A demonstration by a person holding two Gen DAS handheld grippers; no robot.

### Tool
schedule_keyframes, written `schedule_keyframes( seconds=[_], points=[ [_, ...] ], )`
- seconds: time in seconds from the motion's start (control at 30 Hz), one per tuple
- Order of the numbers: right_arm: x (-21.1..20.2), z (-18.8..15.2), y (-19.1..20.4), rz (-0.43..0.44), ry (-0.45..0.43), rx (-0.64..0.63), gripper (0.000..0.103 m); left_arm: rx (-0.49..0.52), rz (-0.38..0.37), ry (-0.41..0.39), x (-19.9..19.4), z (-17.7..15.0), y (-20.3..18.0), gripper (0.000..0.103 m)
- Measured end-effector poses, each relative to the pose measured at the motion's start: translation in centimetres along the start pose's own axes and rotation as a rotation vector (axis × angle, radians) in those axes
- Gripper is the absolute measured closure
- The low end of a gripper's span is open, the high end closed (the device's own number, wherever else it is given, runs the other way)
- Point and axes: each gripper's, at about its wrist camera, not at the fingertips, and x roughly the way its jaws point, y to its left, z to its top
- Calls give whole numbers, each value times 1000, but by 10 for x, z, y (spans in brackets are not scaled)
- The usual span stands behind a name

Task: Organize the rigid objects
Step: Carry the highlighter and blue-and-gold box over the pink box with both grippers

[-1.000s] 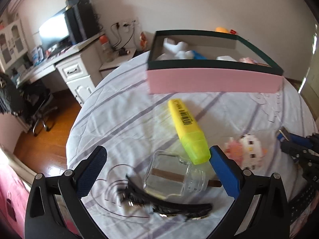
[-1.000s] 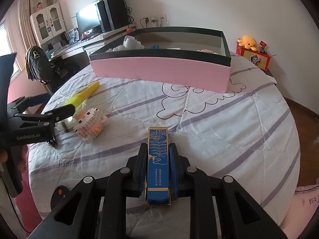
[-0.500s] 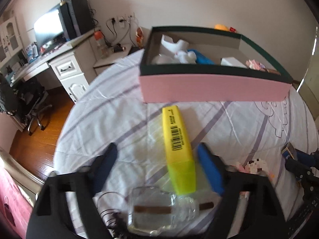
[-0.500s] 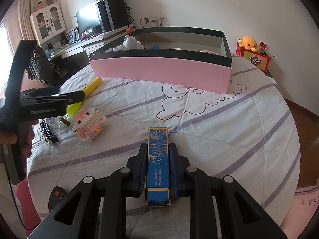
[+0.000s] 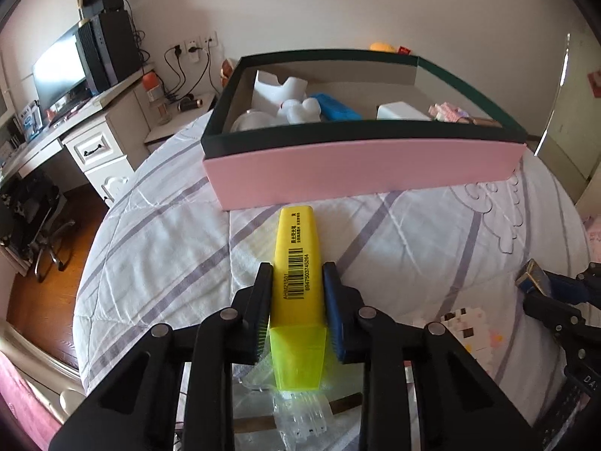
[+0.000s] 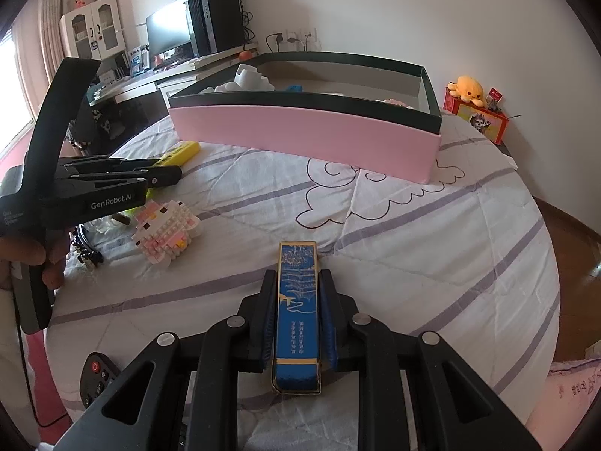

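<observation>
Left gripper (image 5: pixel 296 285) clamps the yellow highlighter (image 5: pixel 298 282), right gripper (image 6: pixel 296 300) grips the blue case (image 6: pixel 297 323); both need lifting into the far pink box (image 5: pixel 360 169).

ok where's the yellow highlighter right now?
The yellow highlighter is clamped in the left gripper, centre of the left wrist view, its far end pointing at the pink box.
</observation>
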Motion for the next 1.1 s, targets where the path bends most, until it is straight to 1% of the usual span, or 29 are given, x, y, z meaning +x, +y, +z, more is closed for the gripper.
schedule_keyframes(
  seconds=[0.1, 0.2, 0.3, 0.33, 0.4, 0.43, 0.6, 0.63, 0.7, 0.87, 0.93, 0.97, 1.03, 1.1],
  points=[
    [-2, 0, 0, -5, -9, 6, 82, -5, -12, -26, -9, 1, 2, 77],
    [-11, 3, -3, -16, -39, 23, 82, -14, -29, -56, -20, 3, 4, 77],
    [-19, 7, -4, -31, -64, 34, 82, -6, -24, -89, -34, 4, 6, 77],
    [-25, 8, -5, -40, -88, 44, 82, -4, -25, -100, -39, 4, 6, 77],
    [-31, 11, -6, -34, -111, 56, 82, -3, -38, -124, -50, 4, 8, 77],
    [-36, 13, -7, -33, -136, 66, 82, -1, -39, -132, -54, 4, 7, 77],
    [-52, 20, -1, -12, -187, 72, 82, -4, -54, -180, -81, 0, 9, 77],
    [-58, 21, 1, -3, -209, 75, 82, -4, -55, -192, -87, -1, 9, 77],
    [-64, 23, 5, 6, -220, 70, 82, -5, -55, -214, -101, -3, 10, 77],
    [-95, 30, 24, 2, -306, 46, 82, -17, -51, -287, -140, -10, 13, 77],
    [-111, 33, 33, -12, -360, 37, 82, -8, -30, -316, -156, -12, 10, 77],
    [-117, 34, 36, -14, -370, 28, 82, -2, -15, -334, -165, -13, 9, 77],
    [-134, 37, 47, -26, -423, 13, 82, -10, -8, -371, -184, -16, 9, 77],
    [-144, 40, 56, -31, -439, -5, 82, -14, 3, -414, -203, -19, 9, 77]
  ],
)
